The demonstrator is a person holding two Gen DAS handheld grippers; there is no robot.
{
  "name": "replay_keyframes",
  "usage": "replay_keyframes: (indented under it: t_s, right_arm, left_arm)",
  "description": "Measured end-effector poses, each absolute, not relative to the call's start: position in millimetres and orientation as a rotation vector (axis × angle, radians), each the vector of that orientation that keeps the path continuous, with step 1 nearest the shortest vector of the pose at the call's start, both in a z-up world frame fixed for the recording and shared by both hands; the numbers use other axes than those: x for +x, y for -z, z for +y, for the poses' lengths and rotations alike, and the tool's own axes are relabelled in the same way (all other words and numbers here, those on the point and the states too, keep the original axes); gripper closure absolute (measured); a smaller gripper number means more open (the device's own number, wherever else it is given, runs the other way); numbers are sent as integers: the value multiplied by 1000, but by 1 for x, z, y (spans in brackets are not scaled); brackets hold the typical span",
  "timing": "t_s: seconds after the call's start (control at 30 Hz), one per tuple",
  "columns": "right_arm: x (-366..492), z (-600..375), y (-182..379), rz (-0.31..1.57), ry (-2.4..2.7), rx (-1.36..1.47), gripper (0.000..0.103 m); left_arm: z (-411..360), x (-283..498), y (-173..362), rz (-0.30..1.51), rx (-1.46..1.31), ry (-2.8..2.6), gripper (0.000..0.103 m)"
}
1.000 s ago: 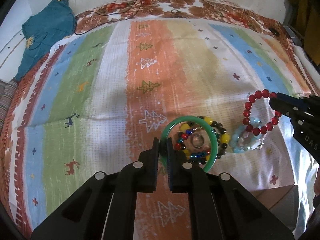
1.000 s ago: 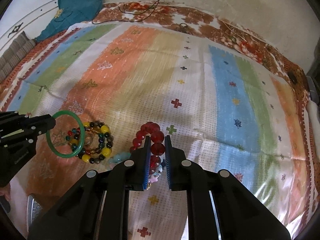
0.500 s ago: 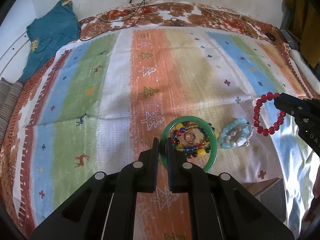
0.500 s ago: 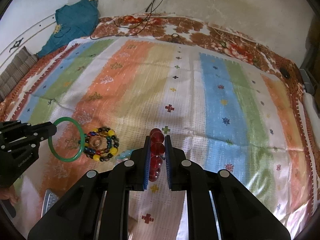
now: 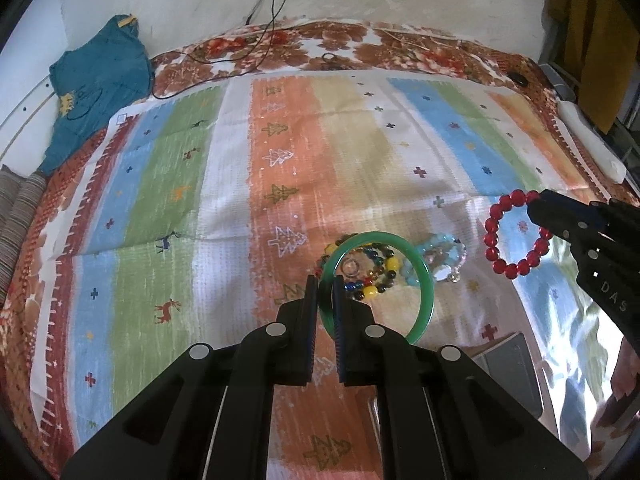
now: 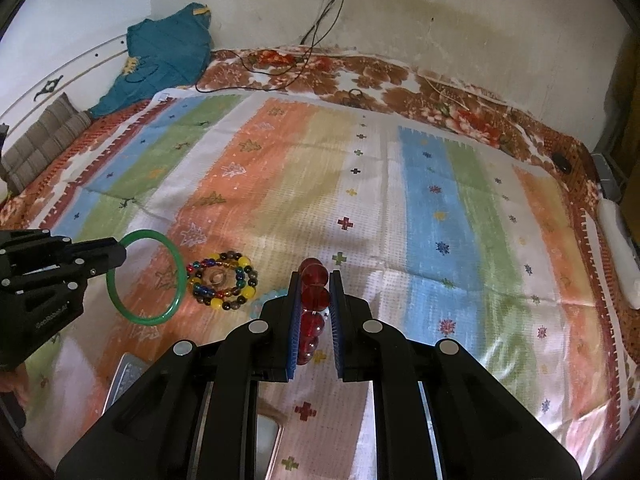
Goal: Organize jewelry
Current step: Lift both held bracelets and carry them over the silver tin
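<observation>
My left gripper (image 5: 326, 292) has its jaws pressed on the rim of the green bangle (image 5: 424, 276); the ring stands out to the right of the tips and hangs above the striped blanket (image 5: 168, 184), not touching it. My right gripper (image 6: 315, 292) pinches the red bead bracelet (image 6: 314, 298) between its blue pads, the beads going in a line down the gap. In the left view this bracelet (image 5: 496, 236) hangs as an open loop from the tips, also off the blanket. Under the bangle, near the front edge of the blanket, lie a coloured bead bracelet (image 6: 240, 294) with a small ring (image 6: 219, 278) inside it and, just beside, a pale blue bracelet (image 5: 444, 254). On the side of the right gripper I read "DAS"; the writing on the left one is too blurred.
</observation>
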State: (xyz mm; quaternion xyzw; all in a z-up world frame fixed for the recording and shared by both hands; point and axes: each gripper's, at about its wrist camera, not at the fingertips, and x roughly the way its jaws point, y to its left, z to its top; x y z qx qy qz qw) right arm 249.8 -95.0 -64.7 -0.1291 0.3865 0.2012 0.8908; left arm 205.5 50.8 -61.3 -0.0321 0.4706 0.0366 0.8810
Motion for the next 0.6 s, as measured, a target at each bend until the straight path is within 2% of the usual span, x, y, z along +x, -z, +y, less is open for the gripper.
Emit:
replay_keyframes:
  t_s: [0.6]
  right_arm:
    - [215,-110,46,775,-458,-220,89]
  left_arm:
    - [27,173,42,944,-62,-43,96]
